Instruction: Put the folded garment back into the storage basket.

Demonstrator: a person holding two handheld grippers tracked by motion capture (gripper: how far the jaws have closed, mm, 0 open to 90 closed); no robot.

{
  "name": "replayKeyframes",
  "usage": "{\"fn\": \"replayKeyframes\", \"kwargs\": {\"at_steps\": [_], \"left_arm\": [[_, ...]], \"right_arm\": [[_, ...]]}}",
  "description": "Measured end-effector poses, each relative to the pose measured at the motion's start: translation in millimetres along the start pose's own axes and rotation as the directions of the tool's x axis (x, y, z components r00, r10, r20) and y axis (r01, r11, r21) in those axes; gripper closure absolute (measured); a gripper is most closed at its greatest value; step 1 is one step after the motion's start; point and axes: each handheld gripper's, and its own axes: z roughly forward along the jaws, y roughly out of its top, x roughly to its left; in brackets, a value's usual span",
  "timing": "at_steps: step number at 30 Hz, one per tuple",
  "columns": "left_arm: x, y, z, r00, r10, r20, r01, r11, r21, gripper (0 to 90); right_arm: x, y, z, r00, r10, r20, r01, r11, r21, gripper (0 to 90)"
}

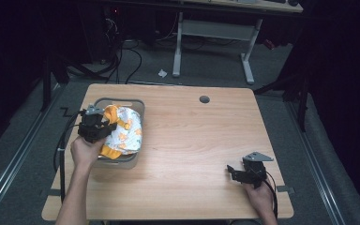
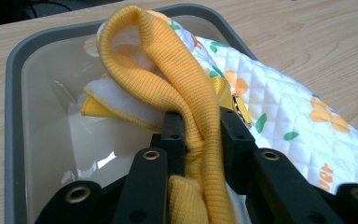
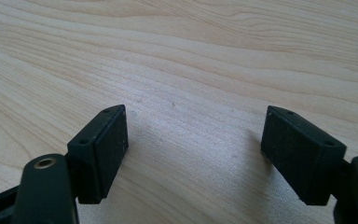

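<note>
Left gripper (image 2: 198, 135): jaws pinched on the yellow ribbed hem (image 2: 177, 93) of the quilted garment (image 1: 124, 131).
Garment: bunched in the grey bin (image 1: 138, 105) near the tabletop's (image 1: 192, 140) left edge, long axis running far-to-near.
Right gripper (image 3: 193, 149): jaws wide apart, near right corner.
</note>
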Motion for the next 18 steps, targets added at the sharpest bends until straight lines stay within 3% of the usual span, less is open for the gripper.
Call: {"fn": "replayKeyframes", "kwargs": {"at_steps": [9,18], "left_arm": [[-1.2,-1.2,11.8,0.9990,0.041,-0.020,-0.040,0.9981,0.047,74.8],[-0.8,-2.5,21.9,0.9970,0.052,-0.057,-0.048,0.9953,0.084,74.6]], "right_arm": [[0.0,0.0,0.0,1.0000,0.000,0.000,0.000,1.0000,0.000,23.3],[0.0,0.0,0.0,1.0000,0.000,0.000,0.000,1.0000,0.000,23.3]]}}
